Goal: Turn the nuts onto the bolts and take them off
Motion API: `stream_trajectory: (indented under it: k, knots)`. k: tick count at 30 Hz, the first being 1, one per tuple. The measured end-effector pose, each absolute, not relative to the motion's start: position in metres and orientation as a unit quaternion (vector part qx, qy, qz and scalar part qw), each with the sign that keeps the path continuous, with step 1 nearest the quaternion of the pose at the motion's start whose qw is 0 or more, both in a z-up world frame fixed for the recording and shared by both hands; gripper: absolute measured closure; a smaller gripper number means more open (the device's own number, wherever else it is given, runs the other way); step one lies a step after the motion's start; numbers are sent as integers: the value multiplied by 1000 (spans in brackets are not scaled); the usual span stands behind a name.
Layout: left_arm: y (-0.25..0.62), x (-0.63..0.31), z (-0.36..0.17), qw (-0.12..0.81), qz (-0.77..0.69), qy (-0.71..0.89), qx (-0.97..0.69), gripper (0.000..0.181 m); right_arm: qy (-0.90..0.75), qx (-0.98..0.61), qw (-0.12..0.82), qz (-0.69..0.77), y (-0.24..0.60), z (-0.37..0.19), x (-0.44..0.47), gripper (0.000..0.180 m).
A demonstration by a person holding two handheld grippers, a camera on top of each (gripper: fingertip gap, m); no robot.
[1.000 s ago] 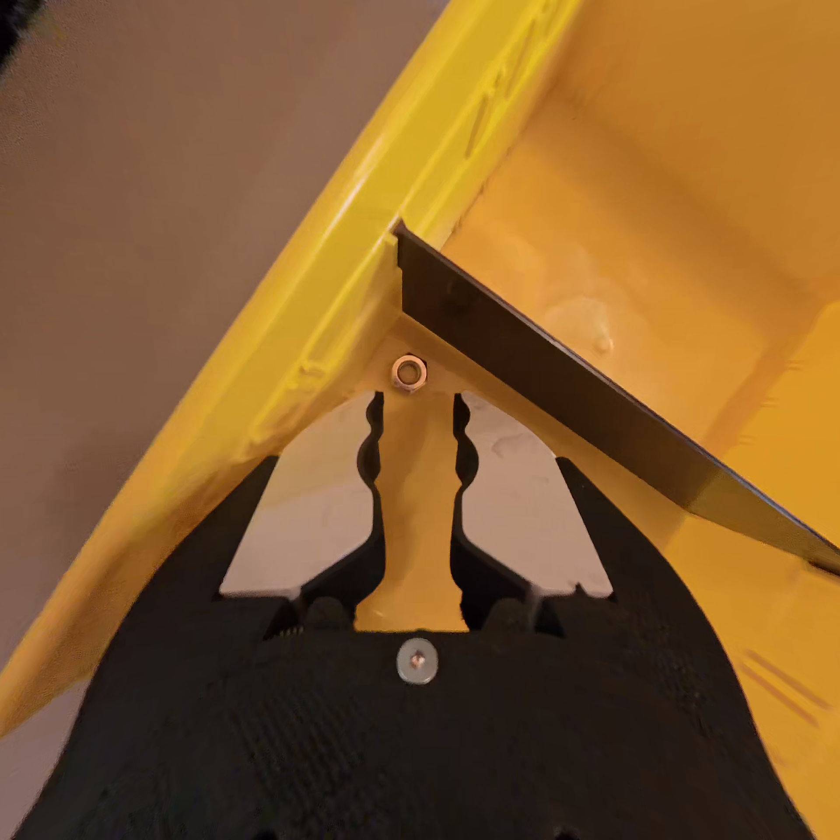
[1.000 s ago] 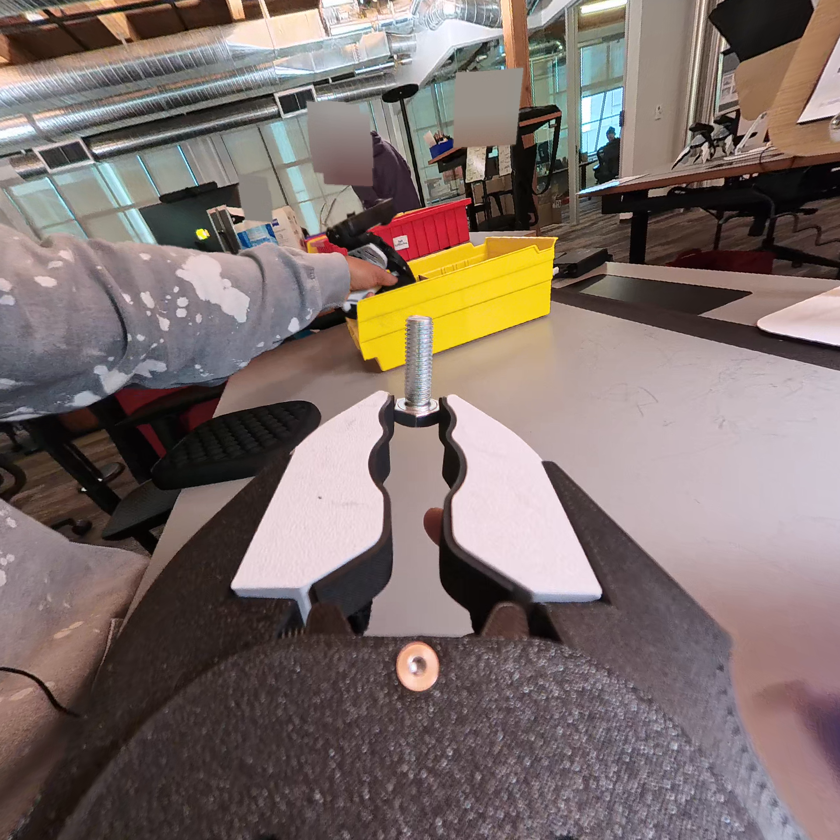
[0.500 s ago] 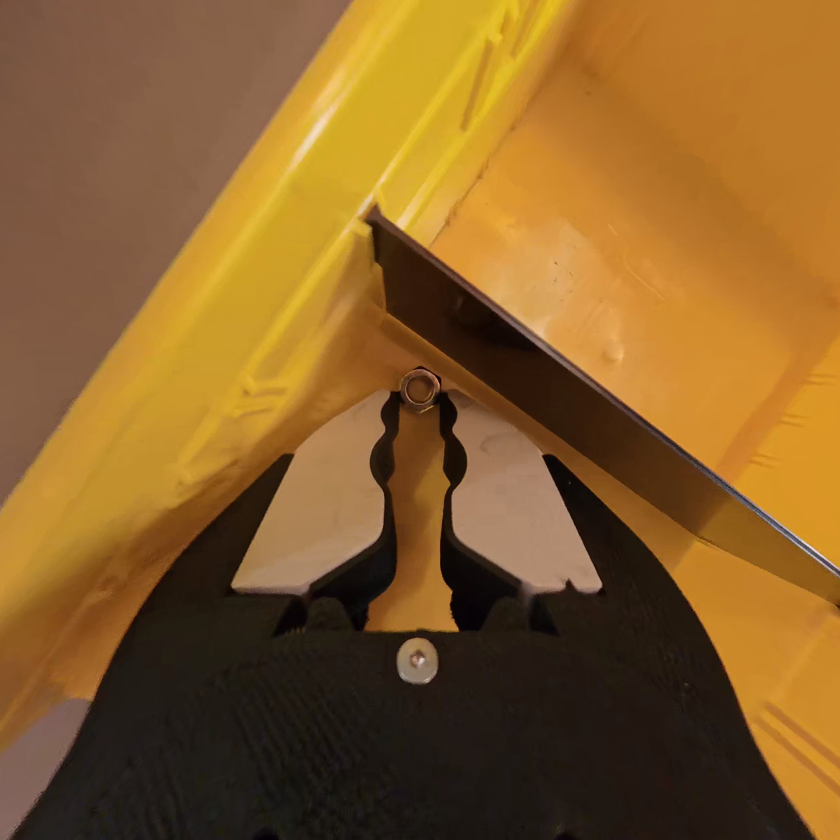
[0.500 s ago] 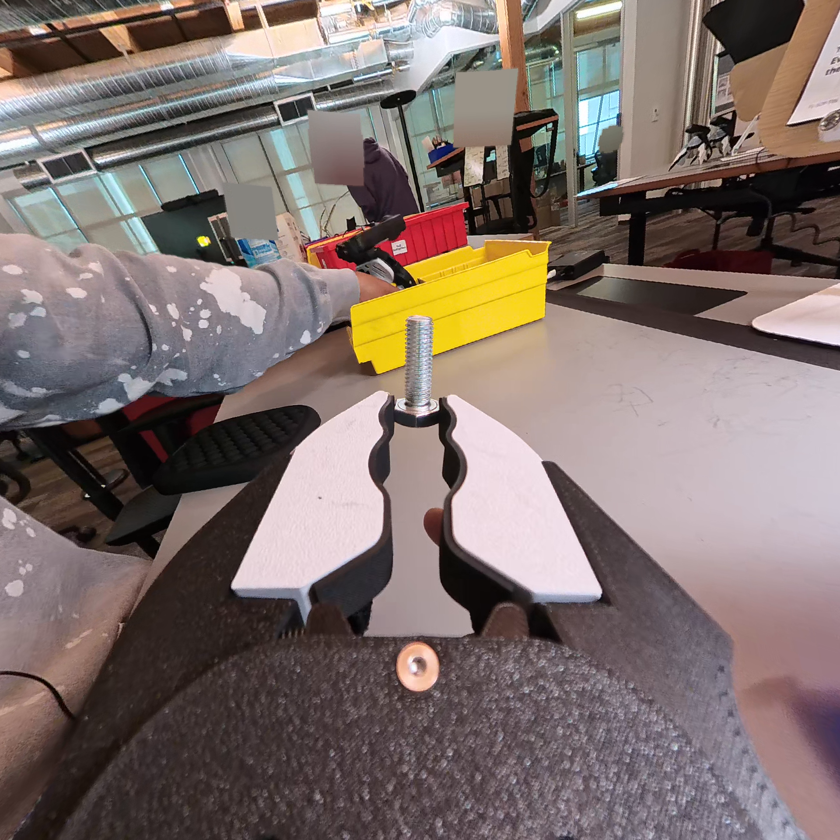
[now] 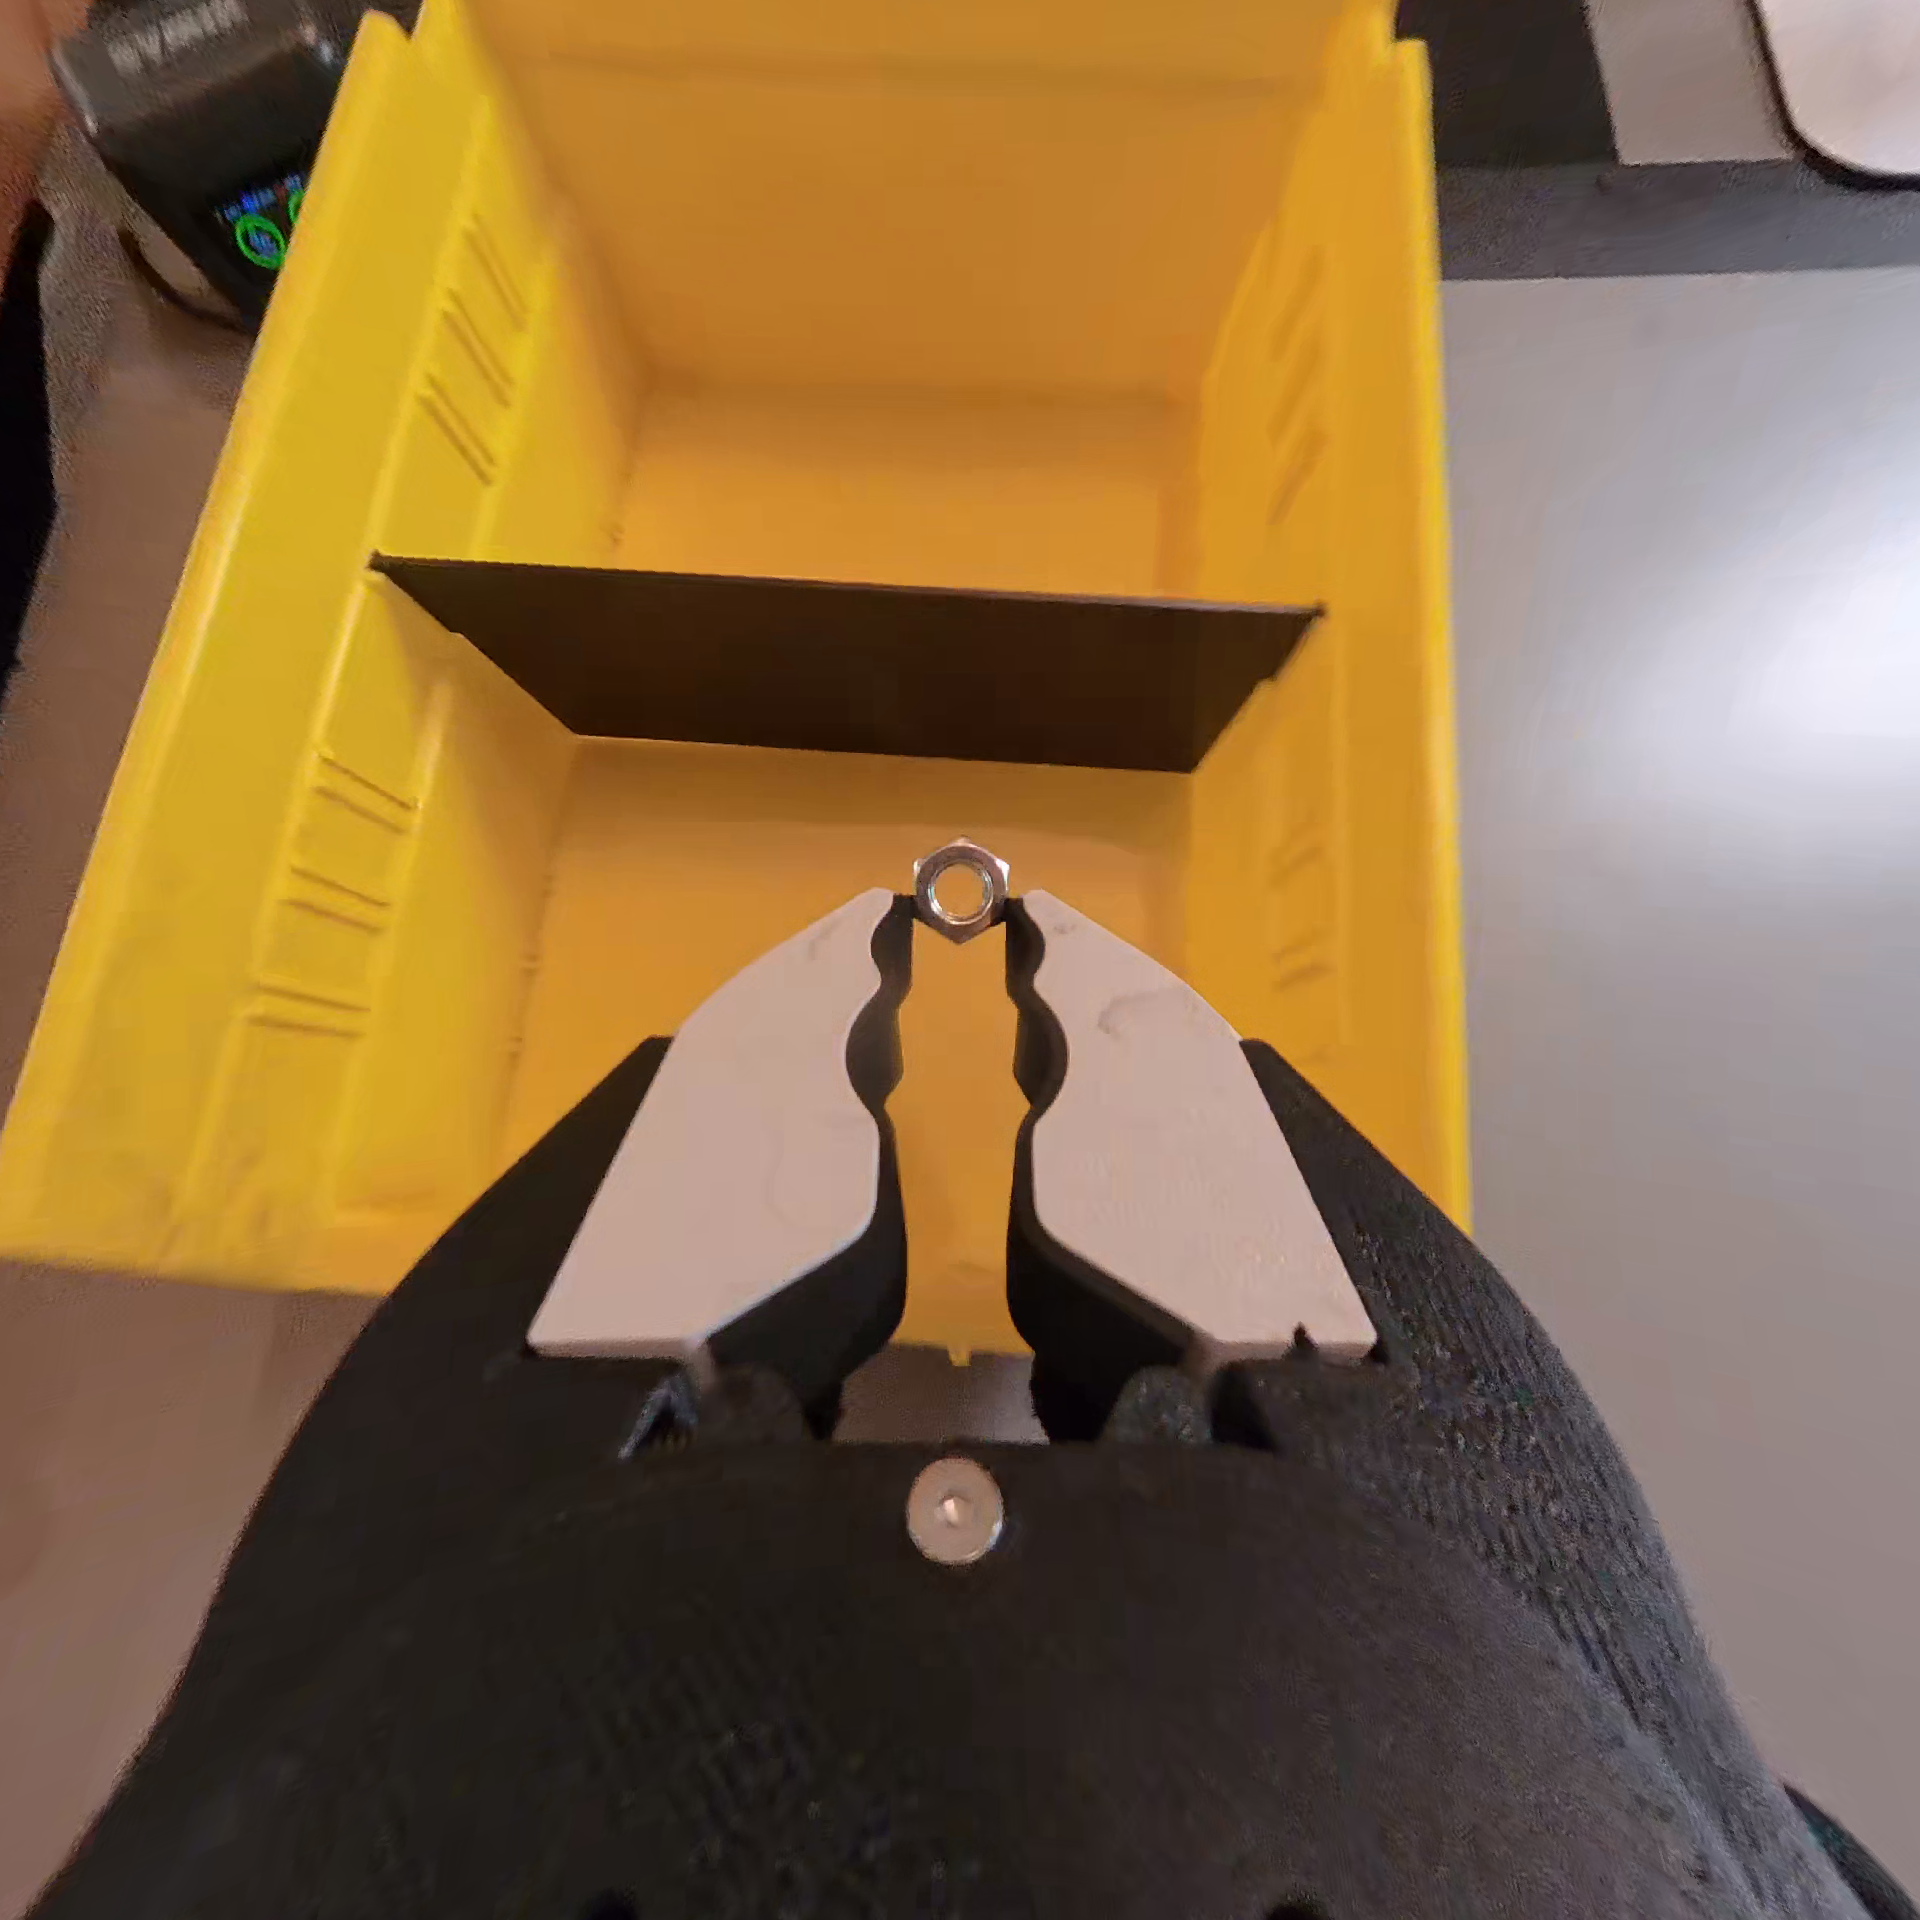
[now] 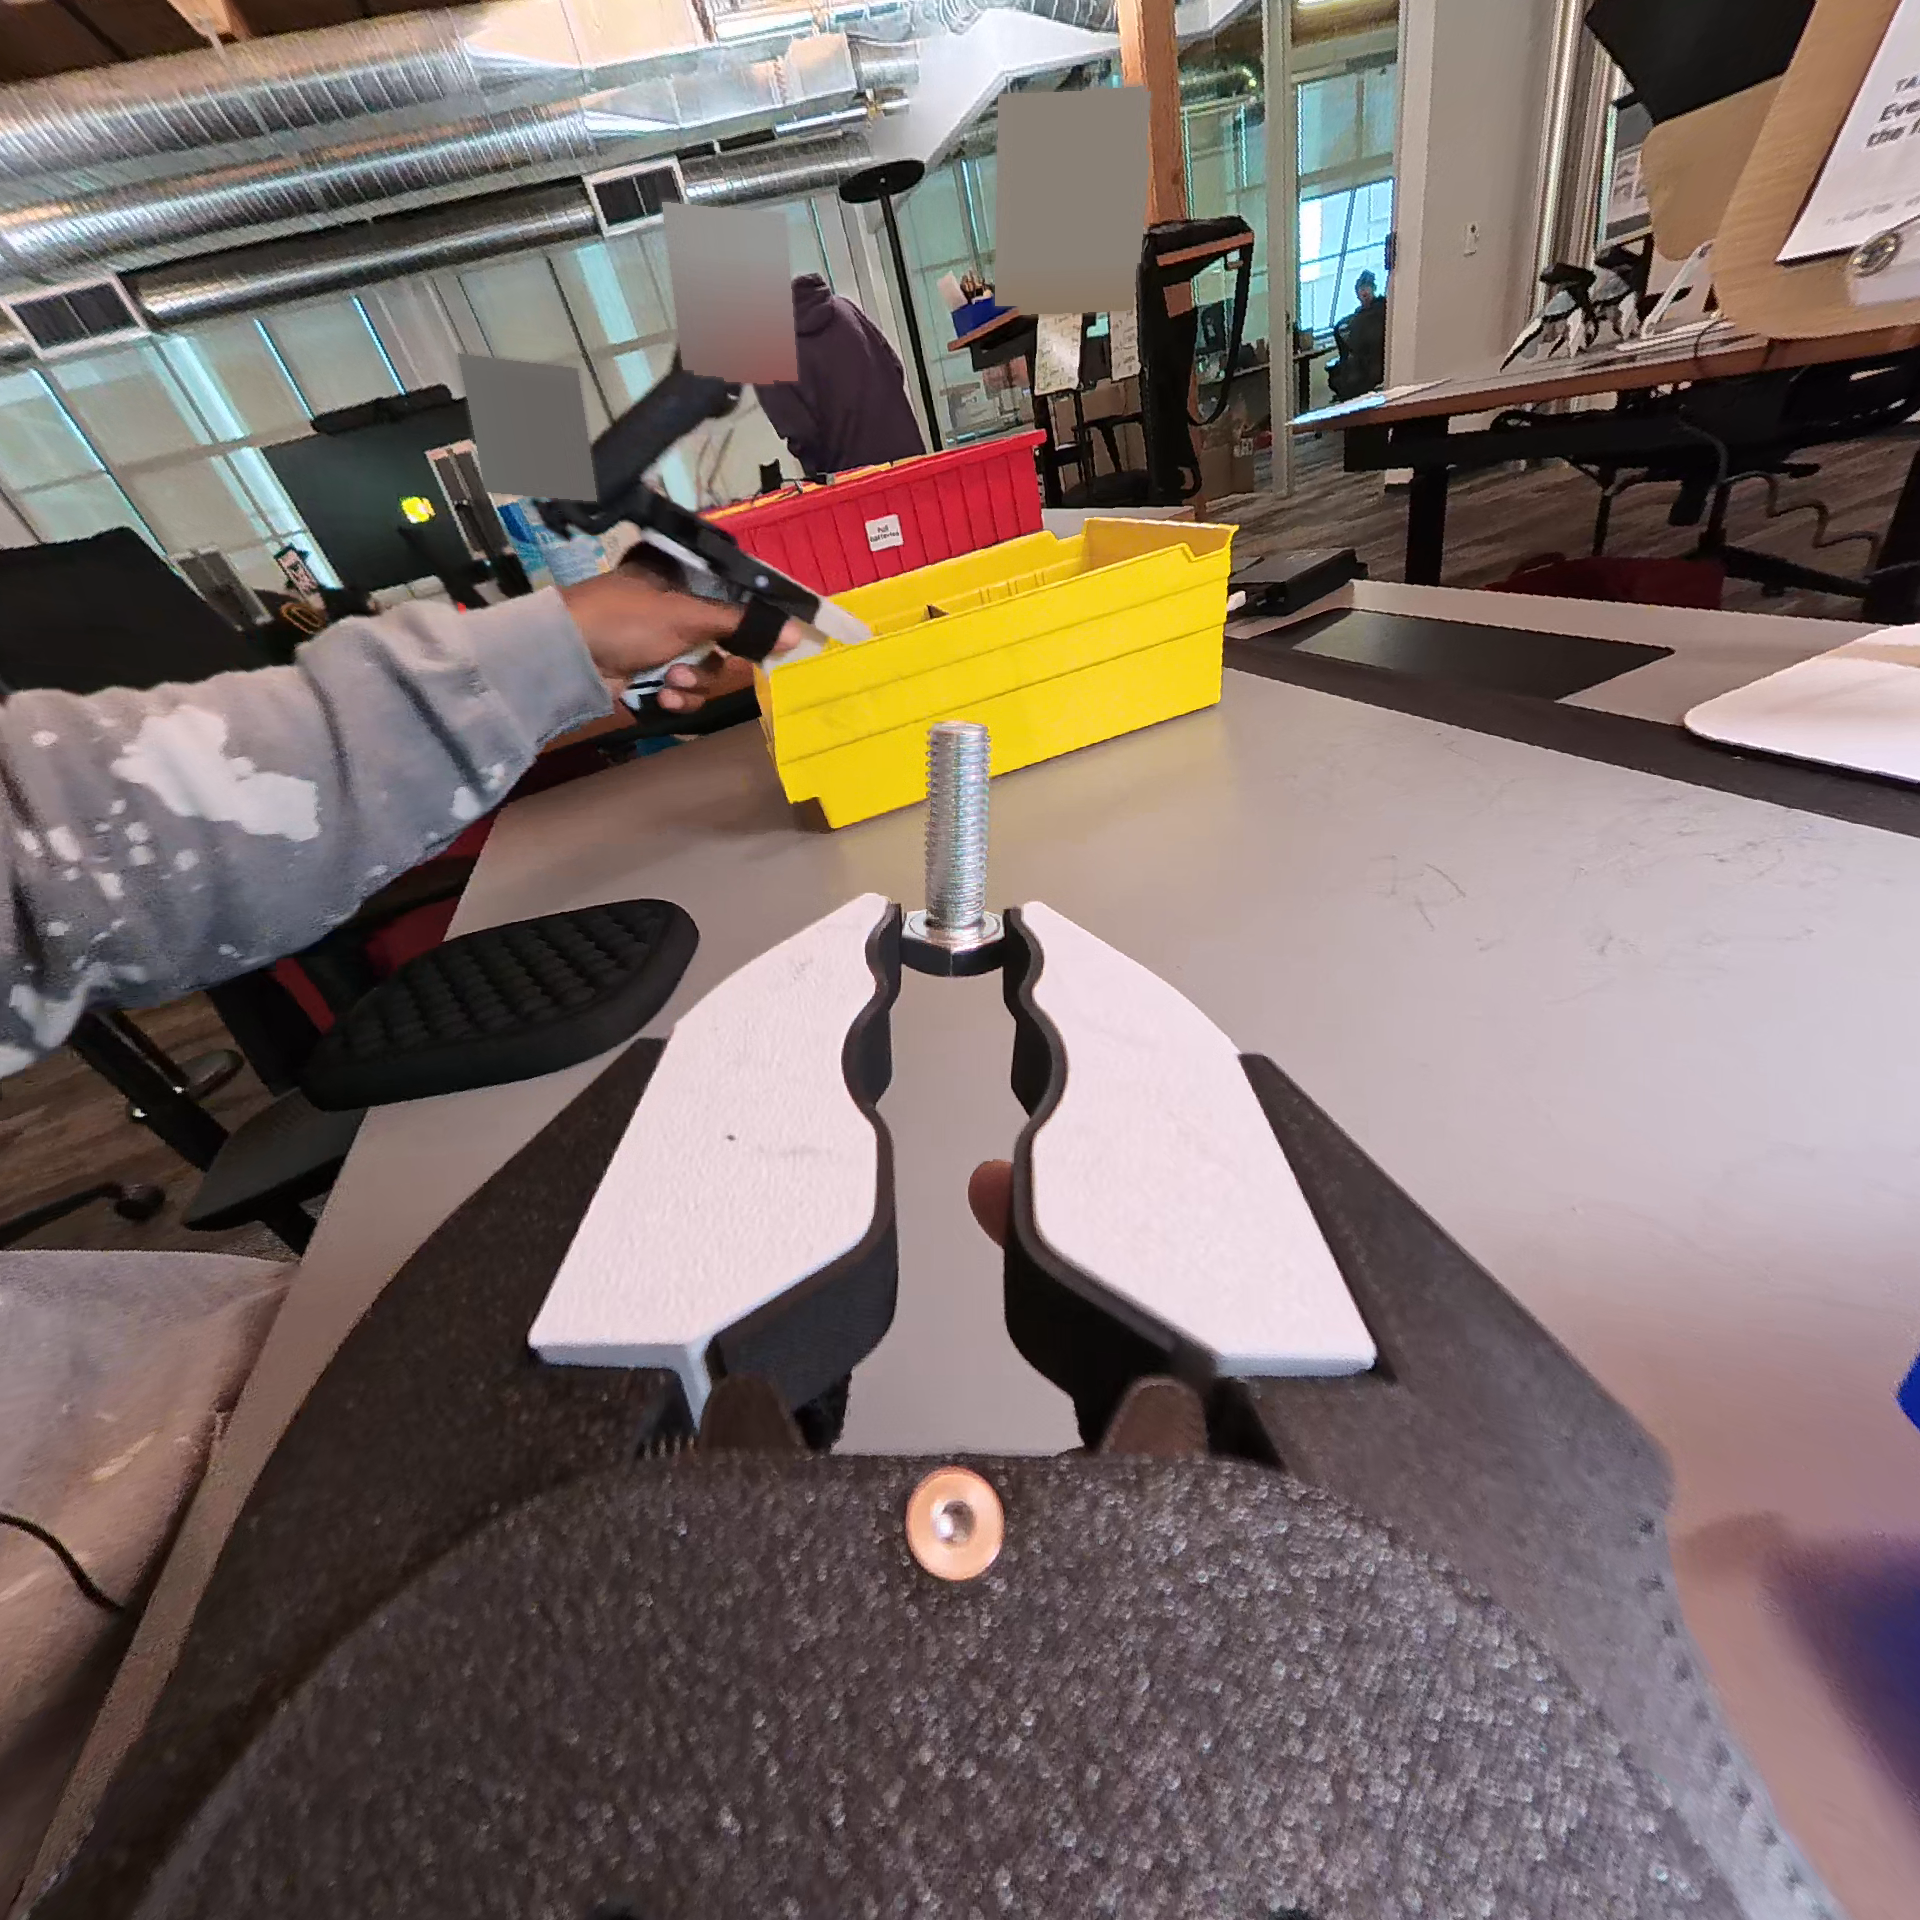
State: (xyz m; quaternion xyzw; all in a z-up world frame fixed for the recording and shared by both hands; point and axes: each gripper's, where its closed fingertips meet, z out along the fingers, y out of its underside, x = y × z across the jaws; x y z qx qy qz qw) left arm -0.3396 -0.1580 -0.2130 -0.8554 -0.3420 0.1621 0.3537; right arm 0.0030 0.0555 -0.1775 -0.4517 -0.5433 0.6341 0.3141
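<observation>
One nut [image 5: 958, 900] sat pinched at the tips of the left gripper [image 5: 958, 914], which had lifted clear of the yellow bin [image 5: 312, 935] corner where it had been reaching a second earlier, so the pick looked done and threading came next. Only the right wrist view showed the target: the right gripper [image 6: 951, 940] clamped on the bolt [image 6: 958, 821], upright above the table [image 6: 1455, 987], well apart from the bin.

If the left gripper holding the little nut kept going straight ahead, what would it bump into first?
Probably the black divider across the yellow bin. The left gripper, shut on the nut, points at it, though depth is unclear and it might meet the bin's floor first.
</observation>
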Motion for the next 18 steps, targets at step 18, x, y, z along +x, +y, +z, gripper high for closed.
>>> stream_trajectory:
  k: [18]
  knots:
    - [-87, -250, -219, 394, 170, -204, -880, 163, -552, -460, 334, 611, 63, -185, 1, 162]
